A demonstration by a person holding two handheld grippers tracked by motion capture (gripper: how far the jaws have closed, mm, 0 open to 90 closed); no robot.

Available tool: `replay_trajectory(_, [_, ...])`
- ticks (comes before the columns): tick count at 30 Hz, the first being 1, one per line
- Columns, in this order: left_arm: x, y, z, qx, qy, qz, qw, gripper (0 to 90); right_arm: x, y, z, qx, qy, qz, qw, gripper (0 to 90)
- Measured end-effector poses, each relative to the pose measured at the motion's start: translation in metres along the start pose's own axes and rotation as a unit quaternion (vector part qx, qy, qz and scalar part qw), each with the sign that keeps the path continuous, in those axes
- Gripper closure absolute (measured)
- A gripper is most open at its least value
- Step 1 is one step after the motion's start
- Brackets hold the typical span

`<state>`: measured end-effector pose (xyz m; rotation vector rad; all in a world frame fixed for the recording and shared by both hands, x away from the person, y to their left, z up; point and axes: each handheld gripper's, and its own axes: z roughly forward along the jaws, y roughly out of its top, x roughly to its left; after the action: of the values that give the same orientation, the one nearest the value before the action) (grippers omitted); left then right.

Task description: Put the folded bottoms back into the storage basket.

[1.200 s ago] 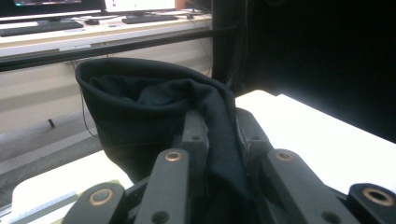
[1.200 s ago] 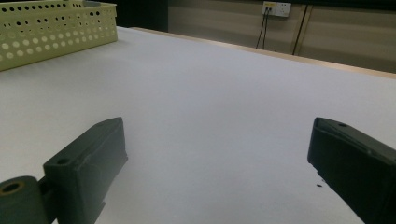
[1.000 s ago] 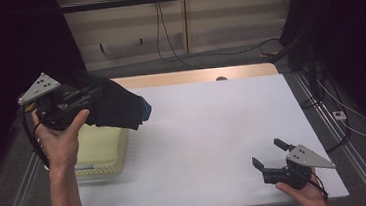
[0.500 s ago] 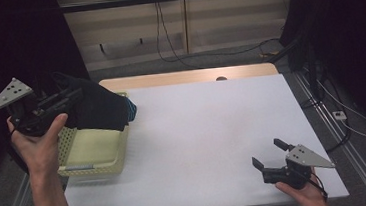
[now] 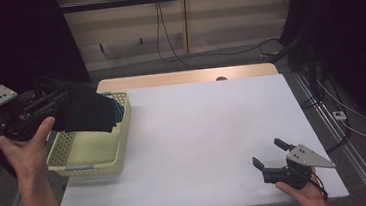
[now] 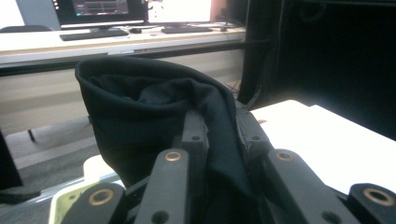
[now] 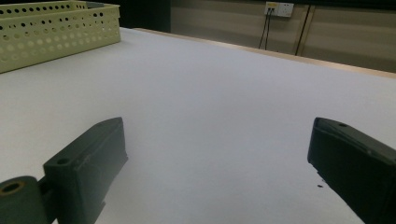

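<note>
My left gripper (image 5: 56, 106) is shut on a bundle of black cloth (image 5: 89, 111), held in the air over the far end of a pale yellow perforated basket (image 5: 83, 167) at the table's left edge. A blue patch shows at the cloth's right end. In the left gripper view the black cloth (image 6: 154, 107) is clamped between the jaws and bulges up above them. My right gripper (image 5: 272, 154) rests at the table's near right corner, open, with nothing between its fingers (image 7: 93, 158).
The white table top (image 5: 208, 126) stretches between the basket and my right gripper. A wooden strip (image 5: 188, 76) runs along its far edge. Cables hang on the wall behind, and a metal rail (image 5: 347, 144) borders the right side.
My left hand has carried the black cloth to the left, off the table's middle toward the basket's outer side, uncovering the basket. The right gripper has kept still.
</note>
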<state>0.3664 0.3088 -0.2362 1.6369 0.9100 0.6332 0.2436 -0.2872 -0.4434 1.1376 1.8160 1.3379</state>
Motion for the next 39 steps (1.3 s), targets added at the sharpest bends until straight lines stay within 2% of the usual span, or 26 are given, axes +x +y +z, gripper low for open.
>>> replay_trajectory(12, [0.016, -0.008, -0.006, 0.024, 0.014, -0.005, 0.9996, 77.0, 0.0, 0.0, 0.0, 0.0, 0.002, 0.001, 1.0, 4.2])
replay_trajectory(24, [0.03, -0.021, 0.009, 0.063, 0.02, -0.015, 0.9977, 77.0, 0.0, 0.0, 0.0, 0.001, 0.001, 0.001, 1.0, 4.2])
replay_trajectory(32, [0.038, -0.03, 0.015, 0.098, 0.02, -0.019, 0.9948, 76.9, 0.0, 0.0, 0.001, 0.001, 0.003, 0.001, 1.0, 4.1])
replay_trajectory(36, [0.037, -0.032, 0.023, 0.111, 0.013, -0.019, 0.9935, 76.9, 0.0, 0.0, 0.001, 0.001, 0.003, 0.0, 1.0, 4.1])
replay_trajectory(39, [0.031, -0.032, 0.03, 0.124, 0.005, -0.009, 0.9923, 76.8, 0.0, 0.0, 0.001, 0.001, 0.002, 0.001, 1.0, 4.1])
